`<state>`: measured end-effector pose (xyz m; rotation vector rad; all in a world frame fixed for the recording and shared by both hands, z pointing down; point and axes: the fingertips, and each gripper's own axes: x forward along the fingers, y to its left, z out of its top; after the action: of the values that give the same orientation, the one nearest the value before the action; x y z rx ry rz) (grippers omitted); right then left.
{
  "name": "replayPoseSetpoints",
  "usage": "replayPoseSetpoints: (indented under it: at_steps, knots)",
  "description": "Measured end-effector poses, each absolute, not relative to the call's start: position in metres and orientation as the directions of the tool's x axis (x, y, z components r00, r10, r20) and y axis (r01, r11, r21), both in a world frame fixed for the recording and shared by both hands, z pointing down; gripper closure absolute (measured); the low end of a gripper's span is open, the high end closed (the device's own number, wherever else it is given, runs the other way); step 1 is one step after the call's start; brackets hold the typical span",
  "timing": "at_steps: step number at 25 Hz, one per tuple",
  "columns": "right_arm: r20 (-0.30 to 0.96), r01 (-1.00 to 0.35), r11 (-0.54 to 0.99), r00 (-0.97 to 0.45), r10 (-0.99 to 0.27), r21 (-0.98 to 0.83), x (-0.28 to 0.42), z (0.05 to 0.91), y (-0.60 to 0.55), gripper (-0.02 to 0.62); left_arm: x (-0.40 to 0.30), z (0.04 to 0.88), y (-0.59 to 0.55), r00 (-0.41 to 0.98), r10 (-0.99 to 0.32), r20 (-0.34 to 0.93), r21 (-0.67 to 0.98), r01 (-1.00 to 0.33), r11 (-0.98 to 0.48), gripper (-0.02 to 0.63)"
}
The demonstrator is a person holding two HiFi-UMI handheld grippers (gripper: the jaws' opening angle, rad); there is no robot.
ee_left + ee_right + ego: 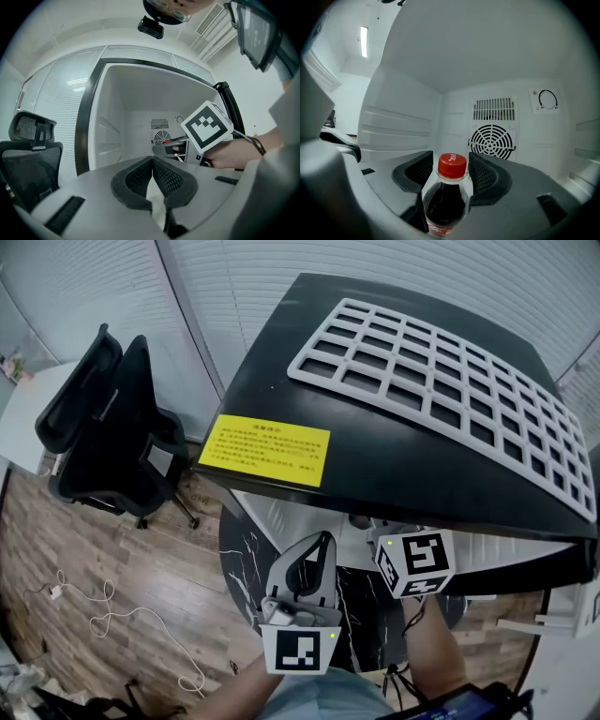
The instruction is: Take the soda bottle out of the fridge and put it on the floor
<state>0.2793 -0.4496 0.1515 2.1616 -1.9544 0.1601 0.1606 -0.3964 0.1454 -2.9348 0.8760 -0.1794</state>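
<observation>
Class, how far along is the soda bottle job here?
Done: the fridge stands open. In hand: the right gripper is inside, its jaws either side of the soda bottle; a firm grip is unclear. The left gripper is shut, empty. Left: lift the bottle out, set it on the floor.

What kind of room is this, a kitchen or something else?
Probably an office or lab room rather than a kitchen: a black mesh office chair on a wood-look floor, slatted blinds along the walls, and a black-topped fridge standing open with a soda bottle inside.
</observation>
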Motion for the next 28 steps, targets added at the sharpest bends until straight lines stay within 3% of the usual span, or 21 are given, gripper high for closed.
replayPoseSetpoints:
  at_steps: [28]
  knots:
    - [0.285,-0.991,-0.035,0.072,-0.956,0.132,0.282,0.162,-0.463,0.423,0.164,0.156,-0.402,0.823,-0.556,0.112,-0.075,-0.551,-0.831,0.589]
